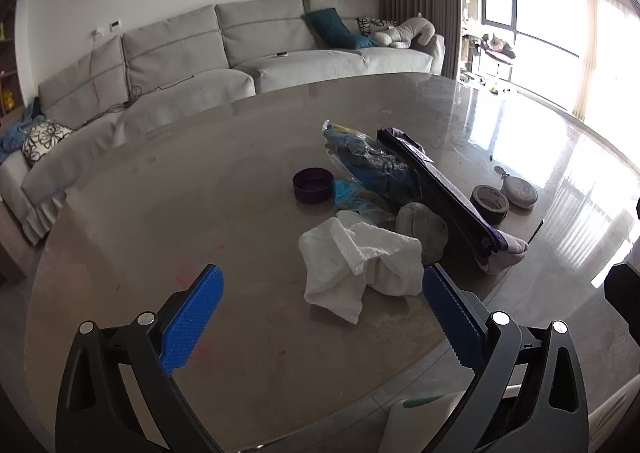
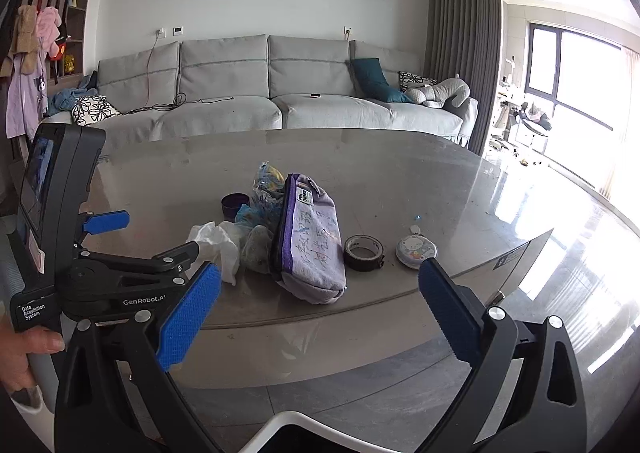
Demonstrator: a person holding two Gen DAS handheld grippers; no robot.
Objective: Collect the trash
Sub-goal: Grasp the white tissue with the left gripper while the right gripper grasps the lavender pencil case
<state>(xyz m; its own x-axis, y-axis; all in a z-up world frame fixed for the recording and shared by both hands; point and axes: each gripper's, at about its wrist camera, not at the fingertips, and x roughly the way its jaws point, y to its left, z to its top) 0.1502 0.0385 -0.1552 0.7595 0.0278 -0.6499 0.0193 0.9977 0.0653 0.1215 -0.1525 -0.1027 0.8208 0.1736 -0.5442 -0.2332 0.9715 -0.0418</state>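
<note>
A crumpled white paper towel point(image 1: 356, 265) lies on the round grey table point(image 1: 200, 193), just ahead of my open, empty left gripper point(image 1: 322, 295). Behind it lie crumpled blue plastic wrappers point(image 1: 368, 161) and a grey wad point(image 1: 424, 229). In the right wrist view the towel point(image 2: 218, 245), the wrappers point(image 2: 264, 193) and the wad point(image 2: 258, 247) sit left of centre. My right gripper point(image 2: 320, 295) is open and empty, held before the table's near edge. The left gripper point(image 2: 120, 245) shows at the left there, next to the towel.
A purple pencil case point(image 2: 312, 245), a tape roll point(image 2: 362, 251), a round cartoon pouch point(image 2: 416, 249) and a small dark purple bowl point(image 2: 234, 205) are on the table. A white bin rim point(image 2: 288, 427) shows below. A grey sofa point(image 2: 240, 93) stands behind.
</note>
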